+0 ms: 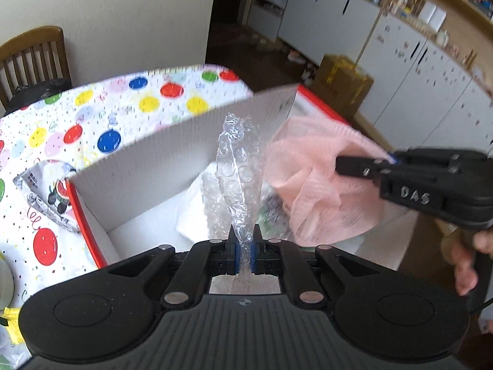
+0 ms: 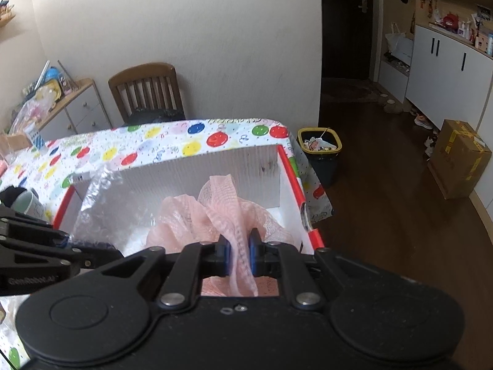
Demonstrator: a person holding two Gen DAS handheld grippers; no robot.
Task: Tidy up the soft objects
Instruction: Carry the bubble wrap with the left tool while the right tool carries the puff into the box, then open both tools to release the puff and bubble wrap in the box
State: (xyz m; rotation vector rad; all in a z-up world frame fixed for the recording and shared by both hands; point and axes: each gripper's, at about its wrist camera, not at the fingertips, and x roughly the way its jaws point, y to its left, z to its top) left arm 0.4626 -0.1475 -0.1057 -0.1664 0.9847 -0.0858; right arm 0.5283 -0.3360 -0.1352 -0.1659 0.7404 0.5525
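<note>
1. We hold the left gripper [image 1: 245, 246] above an open white box [image 1: 172, 154]; its blue pads are pressed together on a strip of clear bubble wrap [image 1: 234, 160], which stands up from the pinch and reaches over the box interior.

2. We carry the right gripper [image 2: 239, 254] over the same box, its pads pinching a bunch of pink mesh fabric [image 2: 215, 212] that spills forward and down into the box.

3. In the left wrist view the right gripper [image 1: 385, 162] enters from the right edge with the pink mesh fabric [image 1: 308, 185] draped below it, just beside the bubble wrap; a hand [image 1: 468, 265] shows under it at the frame's edge.

4. In the right wrist view the left gripper [image 2: 66, 240] comes in from the left, and the bubble wrap [image 2: 98, 206] lies over the box's left wall.

5. The box [image 2: 265, 166], white corrugated inside with red outer edges, sits on a surface [image 2: 107, 148] covered by a balloon-print cloth. Something white [image 1: 194, 209] lies in the bottom of the box beneath the bubble wrap.

6. A wooden chair [image 2: 146, 92] stands against the wall behind the surface, a yellow-rimmed waste bin [image 2: 320, 151] stands on the dark wooden floor just past its corner, and a cardboard carton [image 2: 459, 157] sits near white cabinets [image 2: 446, 61].
</note>
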